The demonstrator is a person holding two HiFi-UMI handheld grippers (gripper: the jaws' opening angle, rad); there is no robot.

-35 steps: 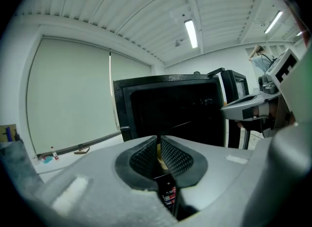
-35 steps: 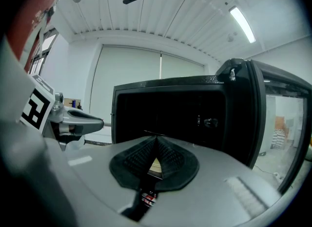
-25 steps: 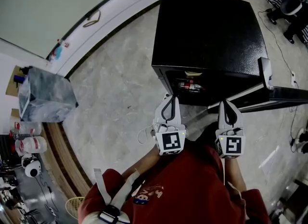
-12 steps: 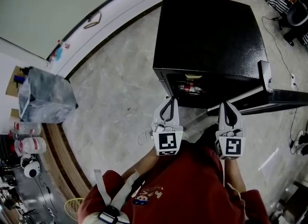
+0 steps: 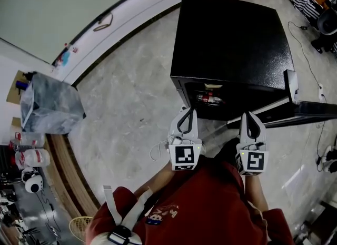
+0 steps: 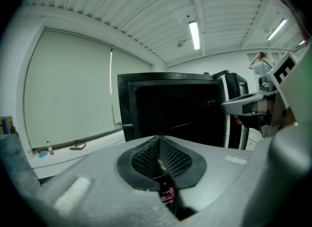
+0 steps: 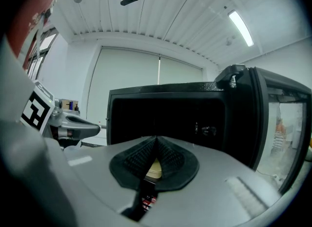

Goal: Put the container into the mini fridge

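We hold both pairs of jaws pressed together on nothing. The left gripper (image 5: 187, 113) and right gripper (image 5: 248, 116) hang side by side just before the open fridge (image 5: 231, 38). Through the slit under each pair's meeting tips we see the cream container (image 7: 155, 167) inside the fridge, a red can (image 5: 209, 98) just below it. The door (image 5: 295, 109) stands swung out to our right.

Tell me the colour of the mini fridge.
Black. The mini fridge shows best in the head view.
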